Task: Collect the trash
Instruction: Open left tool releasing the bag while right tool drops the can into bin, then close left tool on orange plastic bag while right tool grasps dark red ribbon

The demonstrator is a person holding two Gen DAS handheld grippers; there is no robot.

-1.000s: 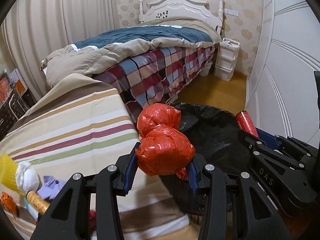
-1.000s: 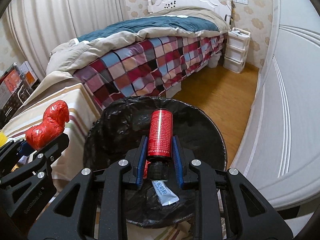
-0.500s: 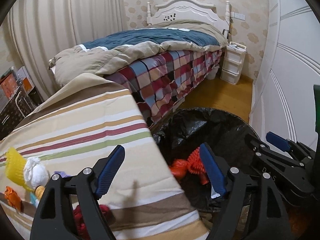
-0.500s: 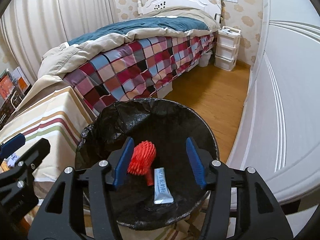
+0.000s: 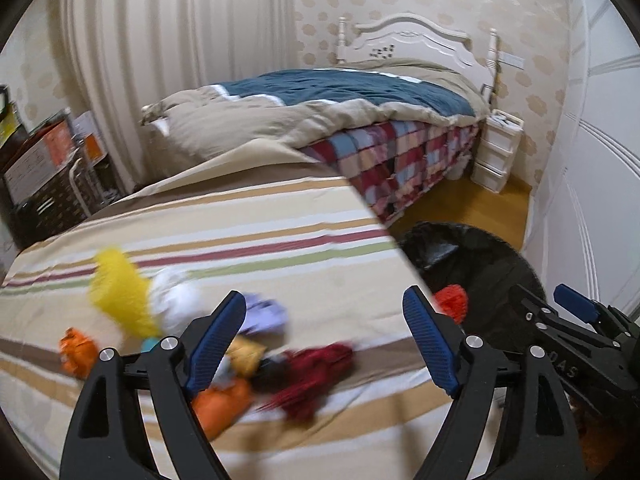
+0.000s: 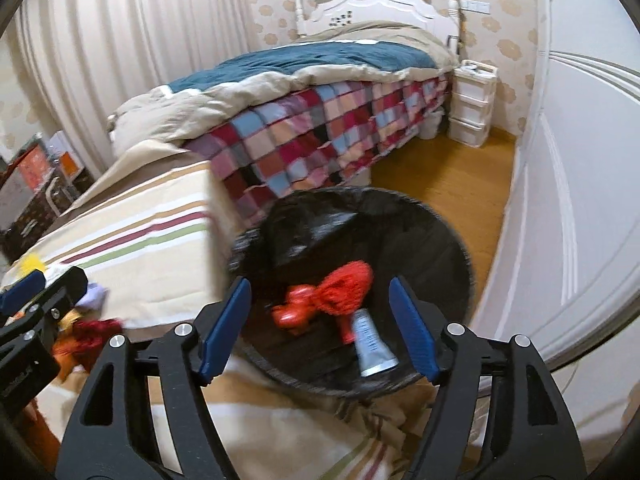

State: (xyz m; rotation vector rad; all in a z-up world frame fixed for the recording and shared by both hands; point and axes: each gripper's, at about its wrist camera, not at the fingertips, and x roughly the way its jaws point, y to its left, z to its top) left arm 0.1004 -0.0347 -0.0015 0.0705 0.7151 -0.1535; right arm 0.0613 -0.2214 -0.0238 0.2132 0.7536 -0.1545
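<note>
My left gripper (image 5: 324, 300) hangs over the striped cloth (image 5: 240, 240), its jaws opening with nothing between them. Below it lies blurred trash: a yellow piece (image 5: 120, 288), a white wad (image 5: 176, 300), a purple scrap (image 5: 264, 314), a dark red piece (image 5: 316, 372) and orange bits (image 5: 76, 350). My right gripper (image 6: 320, 286) is above the black-lined bin (image 6: 440, 232), jaws opening and empty. In the bin lie a red bag (image 6: 296, 312), a red ridged item (image 6: 352, 288) and a grey tube (image 6: 370, 344).
The bin (image 5: 480, 248) stands at the cloth's right edge, with a white wardrobe wall (image 6: 580, 200) close on its right. A bed with a checked quilt (image 6: 320, 140) lies beyond, then wooden floor (image 6: 440, 172) and a white drawer unit (image 6: 472, 104). Boxes and shelving (image 5: 40, 172) stand far left.
Both grippers opened: the left let go of the red bag, the right of the red can, and both now lie in the bin. The left gripper swung left over the trash on the cloth.
</note>
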